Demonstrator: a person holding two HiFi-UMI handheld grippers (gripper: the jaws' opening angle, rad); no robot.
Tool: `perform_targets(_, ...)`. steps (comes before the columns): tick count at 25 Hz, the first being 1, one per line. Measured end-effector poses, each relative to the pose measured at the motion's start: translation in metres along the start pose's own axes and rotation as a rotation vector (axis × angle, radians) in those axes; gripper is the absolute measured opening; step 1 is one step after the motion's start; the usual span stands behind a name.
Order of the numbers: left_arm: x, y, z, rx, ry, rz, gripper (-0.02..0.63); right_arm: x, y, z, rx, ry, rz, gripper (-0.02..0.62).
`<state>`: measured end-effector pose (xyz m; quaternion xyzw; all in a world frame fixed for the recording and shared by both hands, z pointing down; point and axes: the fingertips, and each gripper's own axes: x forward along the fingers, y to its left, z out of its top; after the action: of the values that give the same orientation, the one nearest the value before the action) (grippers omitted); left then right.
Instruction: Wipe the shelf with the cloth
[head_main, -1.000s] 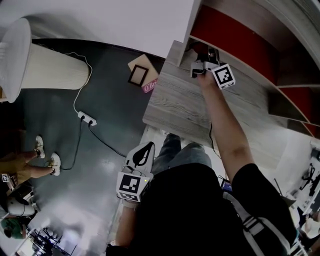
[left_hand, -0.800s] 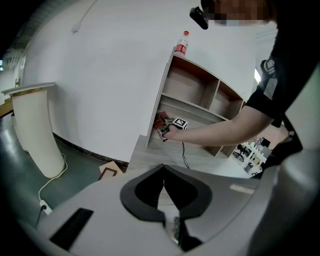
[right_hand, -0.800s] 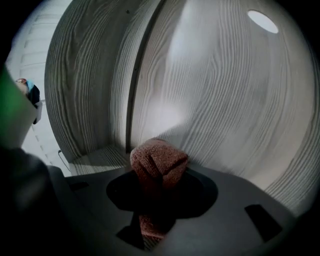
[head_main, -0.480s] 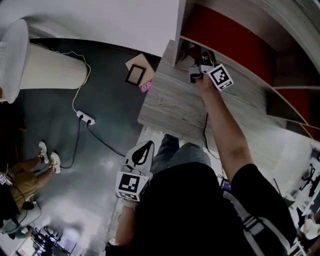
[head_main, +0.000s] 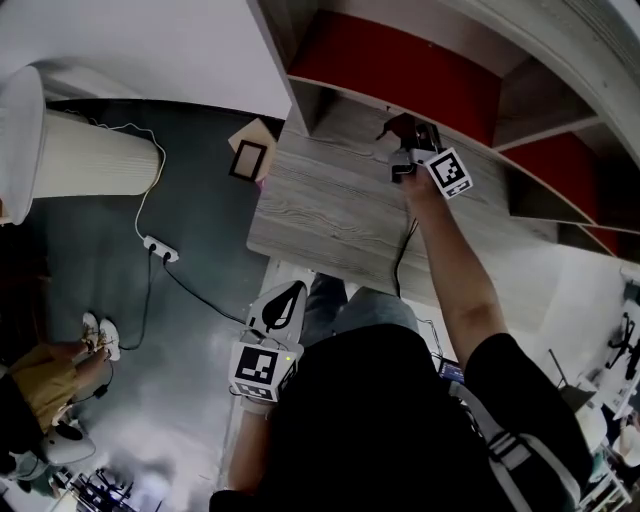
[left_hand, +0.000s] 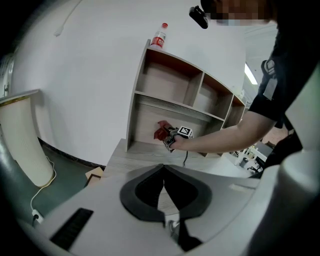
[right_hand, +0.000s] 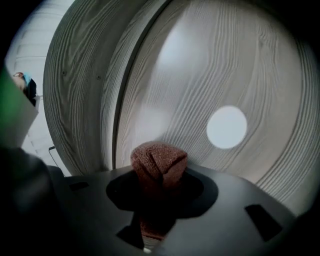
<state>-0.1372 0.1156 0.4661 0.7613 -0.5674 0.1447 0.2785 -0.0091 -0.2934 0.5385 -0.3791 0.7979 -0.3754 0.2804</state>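
Right gripper: reached out at arm's length into the lowest bay of the shelf, at its left end, its marker cube turned up toward the head camera.
Right jaws: clamped on the cloth, so a rounded wad sticks out past the tips and the fabric, not the gripper, is what can meet the wood.
Cloth: reddish-brown knit, bunched, held up near the bay's grey wood-grain panel; whether it touches the panel I cannot tell.
Panel ahead: a dark seam where two boards join runs to the left of the wad, and a round pale spot sits to its upper right.
Left gripper: low beside the person's hip, well apart from the shelf, probably parked there because one gripper is enough for wiping.
Left jaws: together, with nothing between them.
Tabletop: grey wood grain, carrying the shelf; the outstretched right arm crosses over it.
Bottle: upright on the shelf's top, well clear of the bay in use.
Step in hand: likely wiping the lower bay near its left corner.
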Motion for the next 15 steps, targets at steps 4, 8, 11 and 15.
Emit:
perform_targets(4,0.012,-0.027,0.002,0.005,0.004,-0.011,0.008,-0.025,-0.021,0.032,0.011,-0.025,-0.025,0.127)
perform_targets(8,0.024,-0.06,0.006,0.004,0.011,-0.019,0.008,-0.052,-0.041,0.063,0.058,-0.048,-0.074,0.127)
perform_targets(11,0.033,-0.085,0.009,0.017,0.009,-0.031,0.008,-0.073,-0.055,0.088,0.095,-0.069,-0.109,0.127)
perform_targets(15,0.045,-0.114,0.011,0.028,0.003,-0.042,0.008,-0.1,-0.076,0.127,0.048,-0.107,-0.129,0.127)
